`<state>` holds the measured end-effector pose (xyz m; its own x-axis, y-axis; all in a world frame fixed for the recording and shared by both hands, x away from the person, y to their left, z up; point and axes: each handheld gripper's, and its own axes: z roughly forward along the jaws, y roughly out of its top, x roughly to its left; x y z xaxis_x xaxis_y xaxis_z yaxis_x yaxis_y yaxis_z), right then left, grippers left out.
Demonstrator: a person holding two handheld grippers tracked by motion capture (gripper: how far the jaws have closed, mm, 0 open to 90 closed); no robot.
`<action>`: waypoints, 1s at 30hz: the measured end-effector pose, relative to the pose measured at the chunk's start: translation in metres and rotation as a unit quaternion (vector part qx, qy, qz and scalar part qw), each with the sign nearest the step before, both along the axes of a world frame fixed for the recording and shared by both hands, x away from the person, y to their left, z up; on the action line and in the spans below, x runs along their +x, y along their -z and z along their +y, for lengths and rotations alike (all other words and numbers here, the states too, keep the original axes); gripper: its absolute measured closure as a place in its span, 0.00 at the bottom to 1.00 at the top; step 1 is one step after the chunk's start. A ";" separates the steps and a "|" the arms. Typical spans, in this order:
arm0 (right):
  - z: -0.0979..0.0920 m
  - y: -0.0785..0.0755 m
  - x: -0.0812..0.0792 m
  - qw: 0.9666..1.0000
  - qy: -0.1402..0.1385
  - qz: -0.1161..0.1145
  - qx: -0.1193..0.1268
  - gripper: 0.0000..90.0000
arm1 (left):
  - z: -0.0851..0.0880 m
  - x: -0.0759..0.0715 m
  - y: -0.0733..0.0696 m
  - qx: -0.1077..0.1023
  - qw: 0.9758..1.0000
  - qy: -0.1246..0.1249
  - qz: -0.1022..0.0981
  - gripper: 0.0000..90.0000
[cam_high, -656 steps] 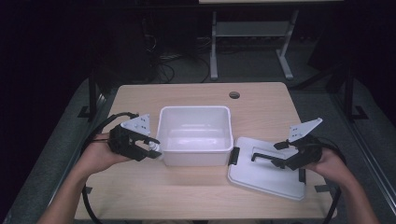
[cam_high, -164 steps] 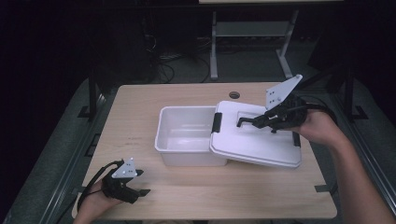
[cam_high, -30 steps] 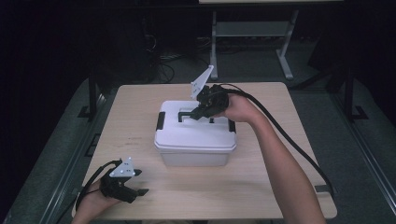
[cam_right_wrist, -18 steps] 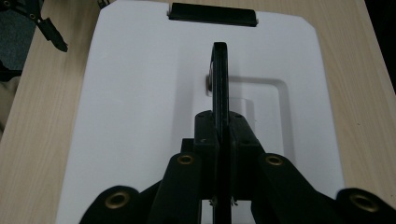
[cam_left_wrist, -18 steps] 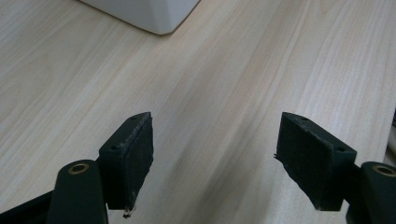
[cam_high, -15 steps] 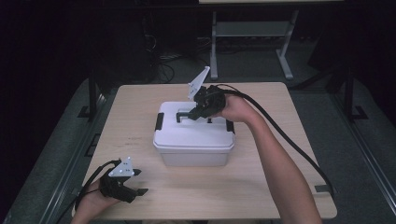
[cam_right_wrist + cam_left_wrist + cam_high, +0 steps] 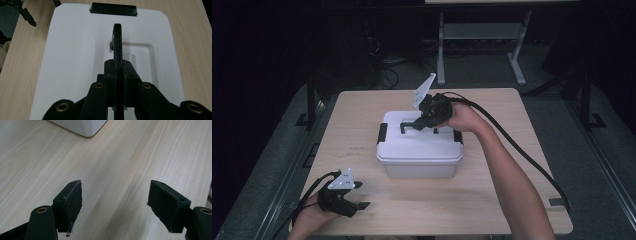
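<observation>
A white box (image 7: pixel 419 167) stands mid-table with its white lid (image 7: pixel 412 146) lying on top. The lid's black handle (image 7: pixel 406 125) stands upright, and my right gripper (image 7: pixel 419 124) is shut on it from the right. In the right gripper view the jaws (image 7: pixel 117 65) pinch the thin black handle (image 7: pixel 117 37) above the lid (image 7: pixel 75 50). My left gripper (image 7: pixel 358 205) rests near the table's front left corner, open. In its own view the left gripper (image 7: pixel 115 195) holds nothing over bare wood, and a corner of the box (image 7: pixel 82 126) shows far off.
Black latches sit at the lid's left end (image 7: pixel 382 132) and right end (image 7: pixel 458 136). The wooden table (image 7: pixel 362 110) has free room around the box. The right gripper's cable (image 7: pixel 522 155) trails across the right half. A metal stand (image 7: pixel 482 35) is behind the table.
The lid, earlier lying right of the box, now sits on the box with my right gripper still on its handle. The left gripper moved from beside the box to the front left. Nothing visibly shifted in the last second.
</observation>
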<state>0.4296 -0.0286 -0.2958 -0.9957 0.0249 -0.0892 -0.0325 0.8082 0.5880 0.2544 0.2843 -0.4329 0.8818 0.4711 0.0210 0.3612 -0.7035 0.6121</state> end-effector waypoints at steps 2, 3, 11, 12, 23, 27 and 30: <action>0.000 0.001 0.000 1.000 0.000 0.004 0.003 0.93 | 0.000 0.000 0.000 0.001 1.000 0.001 0.000 0.30; 0.000 0.001 0.000 1.000 0.000 0.004 0.003 0.93 | 0.000 0.000 0.000 0.001 1.000 0.001 0.000 0.30; -0.003 0.002 0.000 1.000 0.005 0.011 0.011 0.92 | -0.001 -0.001 0.000 0.000 1.000 0.001 0.000 0.30; -0.004 0.002 0.000 1.000 0.009 0.015 0.011 0.91 | -0.001 -0.001 0.000 0.000 1.000 0.000 0.000 0.30; -0.005 -0.001 -0.002 1.000 0.011 0.017 0.013 0.83 | 0.000 -0.002 -0.001 -0.001 1.000 -0.001 -0.001 0.30; -0.005 -0.001 -0.003 1.000 0.013 0.023 0.016 0.80 | 0.001 -0.003 -0.001 -0.002 1.000 -0.004 -0.001 0.30; -0.004 -0.001 -0.005 0.999 0.010 0.026 0.015 0.79 | 0.001 -0.003 -0.002 -0.002 1.000 -0.004 -0.002 0.30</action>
<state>0.4250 -0.0325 -0.2953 -0.9983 0.0466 -0.0355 0.0151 0.7903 0.6126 0.2515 0.2850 -0.4311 0.8778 0.4784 0.0233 0.3641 -0.6981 0.6166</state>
